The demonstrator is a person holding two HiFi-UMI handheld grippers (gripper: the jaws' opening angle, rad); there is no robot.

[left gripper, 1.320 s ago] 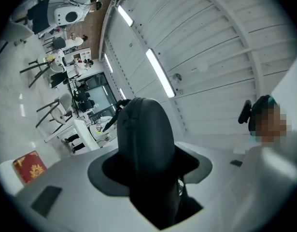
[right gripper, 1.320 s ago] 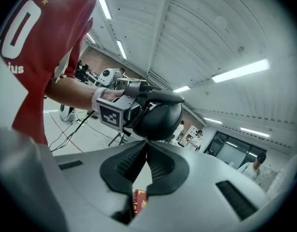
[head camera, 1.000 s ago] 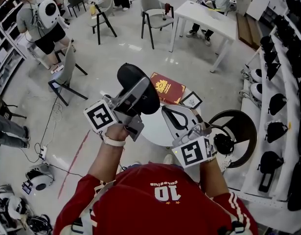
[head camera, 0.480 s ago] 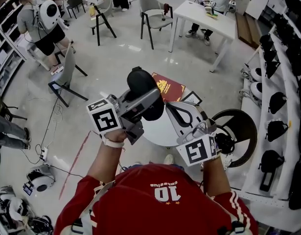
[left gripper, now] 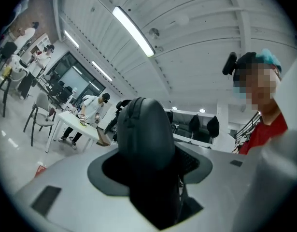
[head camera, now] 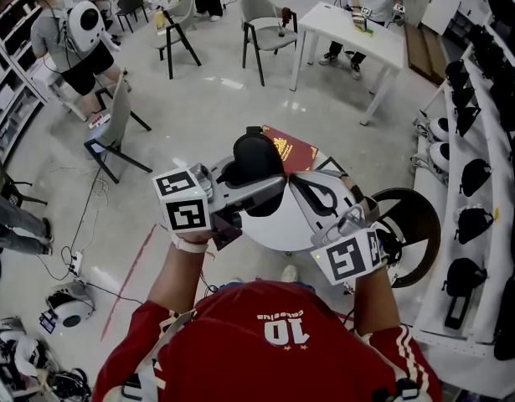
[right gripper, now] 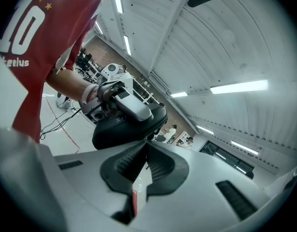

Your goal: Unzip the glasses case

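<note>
Hold firm with the left gripper (head camera: pixel 255 174), clamped on the case (head camera: pixel 257 159) at frame centre. With the right gripper (head camera: pixel 292 178) tips pinched together at the case's right rim, confirm the zip pull (not visible here), then drag along the rim's curve, never outward, resisting twist.

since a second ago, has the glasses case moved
Yes. In the head view the glasses case has shifted right and now covers the left corner of the red book on the table.
</note>
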